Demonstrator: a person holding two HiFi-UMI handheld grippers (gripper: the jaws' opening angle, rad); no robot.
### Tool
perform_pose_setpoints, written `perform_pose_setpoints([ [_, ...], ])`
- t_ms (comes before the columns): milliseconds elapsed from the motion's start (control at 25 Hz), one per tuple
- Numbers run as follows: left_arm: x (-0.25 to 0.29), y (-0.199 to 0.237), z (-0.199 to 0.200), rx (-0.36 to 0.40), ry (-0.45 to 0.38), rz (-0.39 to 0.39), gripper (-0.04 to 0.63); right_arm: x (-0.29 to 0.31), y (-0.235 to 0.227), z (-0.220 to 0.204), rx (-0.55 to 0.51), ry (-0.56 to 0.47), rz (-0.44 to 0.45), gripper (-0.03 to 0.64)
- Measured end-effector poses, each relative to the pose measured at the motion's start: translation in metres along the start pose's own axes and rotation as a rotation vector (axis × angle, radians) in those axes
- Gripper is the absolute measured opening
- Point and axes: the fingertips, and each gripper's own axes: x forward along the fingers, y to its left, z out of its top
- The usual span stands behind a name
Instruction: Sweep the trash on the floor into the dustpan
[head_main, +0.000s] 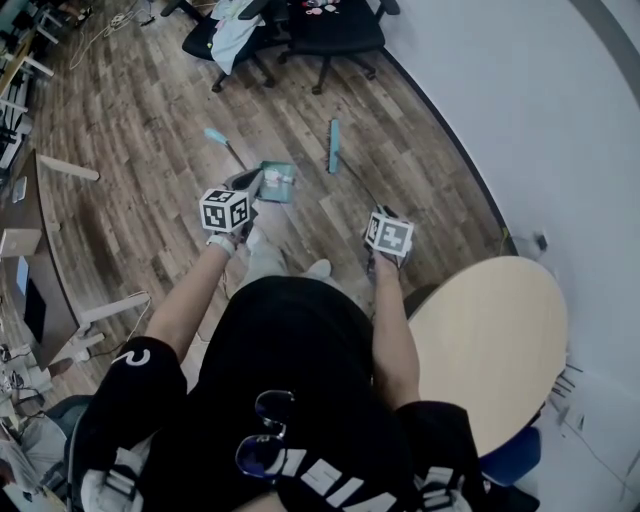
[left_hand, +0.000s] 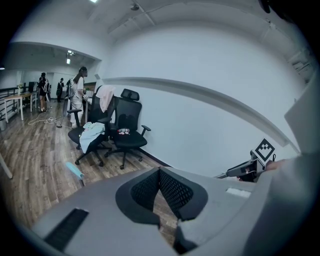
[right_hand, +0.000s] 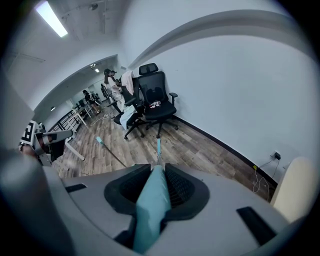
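Trash lying loose on the floor (head_main: 150, 200) is too small to make out from your head view, so I cannot judge how much sweeping is left. Your right claw (right_hand: 159, 167) is clamped on the teal broom handle (right_hand: 150, 210). Your left claw (left_hand: 160, 171) is pressed together with nothing visible between its tips. Just past it the dustpan (head_main: 270, 185) sits on the floor with a pale scrap (head_main: 283, 178) inside, so some seems collected. The broom head (head_main: 334, 146) lies beside it, slightly farther out. The lower end of the dustpan's stick (left_hand: 75, 171) is hidden behind your left claw.

Black office chairs (head_main: 335, 30) by white wall (head_main: 520, 90); round table (head_main: 490, 340)
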Motion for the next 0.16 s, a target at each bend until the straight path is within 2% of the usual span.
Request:
perform_pose_setpoints([
  [160,-0.0003,-0.0007,0.0013,0.006,0.000,-0.003,-0.003,0.0009,0.0014,0.0018,-0.003,-0.001,0.004,0.084],
])
